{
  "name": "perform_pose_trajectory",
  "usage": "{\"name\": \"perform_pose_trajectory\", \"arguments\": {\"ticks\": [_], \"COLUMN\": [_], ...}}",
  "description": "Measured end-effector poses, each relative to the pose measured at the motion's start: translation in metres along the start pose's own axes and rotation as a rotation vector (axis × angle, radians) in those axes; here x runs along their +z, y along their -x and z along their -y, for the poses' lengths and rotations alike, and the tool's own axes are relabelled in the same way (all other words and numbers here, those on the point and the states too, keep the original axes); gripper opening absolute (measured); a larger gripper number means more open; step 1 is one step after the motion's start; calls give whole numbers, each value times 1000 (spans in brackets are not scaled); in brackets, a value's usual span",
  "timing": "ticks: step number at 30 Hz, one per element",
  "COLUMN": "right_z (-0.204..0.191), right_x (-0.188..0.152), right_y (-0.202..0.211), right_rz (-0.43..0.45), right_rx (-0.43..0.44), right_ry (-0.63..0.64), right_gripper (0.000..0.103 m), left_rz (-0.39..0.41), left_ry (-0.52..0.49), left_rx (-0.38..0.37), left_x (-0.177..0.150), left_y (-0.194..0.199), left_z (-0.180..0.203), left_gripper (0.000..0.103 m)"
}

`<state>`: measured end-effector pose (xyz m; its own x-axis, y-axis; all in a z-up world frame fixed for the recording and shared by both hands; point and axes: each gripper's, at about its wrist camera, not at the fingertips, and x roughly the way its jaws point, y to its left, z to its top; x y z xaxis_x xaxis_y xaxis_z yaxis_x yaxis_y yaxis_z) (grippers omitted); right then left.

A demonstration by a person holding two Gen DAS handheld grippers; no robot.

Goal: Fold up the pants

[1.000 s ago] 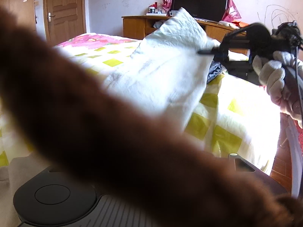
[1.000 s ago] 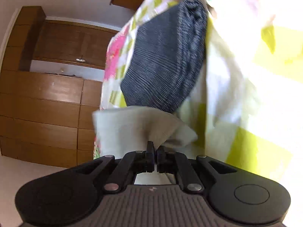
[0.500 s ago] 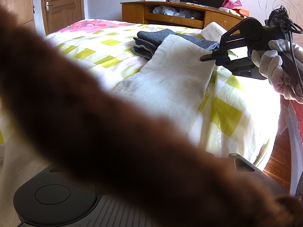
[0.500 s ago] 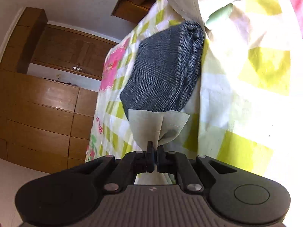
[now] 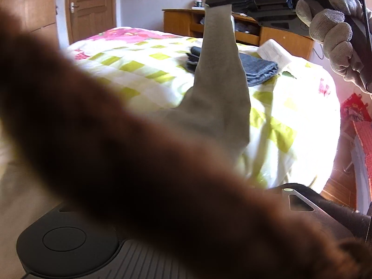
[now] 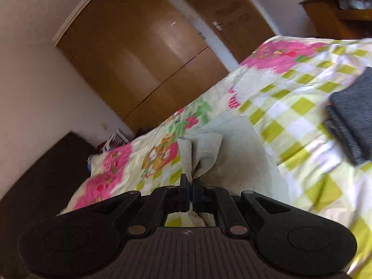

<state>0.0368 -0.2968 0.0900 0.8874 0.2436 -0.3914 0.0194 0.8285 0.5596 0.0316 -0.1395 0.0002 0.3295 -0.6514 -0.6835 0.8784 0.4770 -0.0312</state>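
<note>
Left wrist view: a blurred brown sleeve [image 5: 144, 162] hides the left tongs, so I cannot tell their state. Ahead, the right tongs [image 5: 217, 0], in a gloved hand [image 5: 334, 34], pinch the pale pants [image 5: 218, 88], which hang down to the bed [image 5: 130, 69]. Folded grey clothes [image 5: 258, 69] lie beyond them.

Right wrist view: the right tongs [image 6: 190, 183] are clamped on a pants corner [image 6: 202, 153]; open quilt spreads ahead, its far edge before the wardrobe [image 6: 144, 53].
</note>
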Motion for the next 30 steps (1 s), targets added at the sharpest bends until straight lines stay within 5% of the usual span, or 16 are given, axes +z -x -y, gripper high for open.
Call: {"name": "perform_pose_trajectory", "arguments": {"ticks": [5,11,21,26,30], "right_z": [-81,-95,-119,-125,-120], "right_x": [-91,-163,-144,-165,-158], "right_y": [-97,-114,-100,-98,-74], "right_rz": [-301,-416,-341,-466,-469], "right_rx": [73,-4,-41,15,79], "right_ry": [275,394,445,515,568], "right_gripper": [21,22,23,31,31], "left_rz": [4,-46,38,70,71], "left_ry": [82,212,263,288,297], "left_rx": [163,276,243,259,277], "left_x": [-35,-91,-110,-116,-121], "left_y": [62,107,119,130,139], "left_z": [-51,-84,-102,-106,-108], "left_gripper": [68,68,68,68,68]}}
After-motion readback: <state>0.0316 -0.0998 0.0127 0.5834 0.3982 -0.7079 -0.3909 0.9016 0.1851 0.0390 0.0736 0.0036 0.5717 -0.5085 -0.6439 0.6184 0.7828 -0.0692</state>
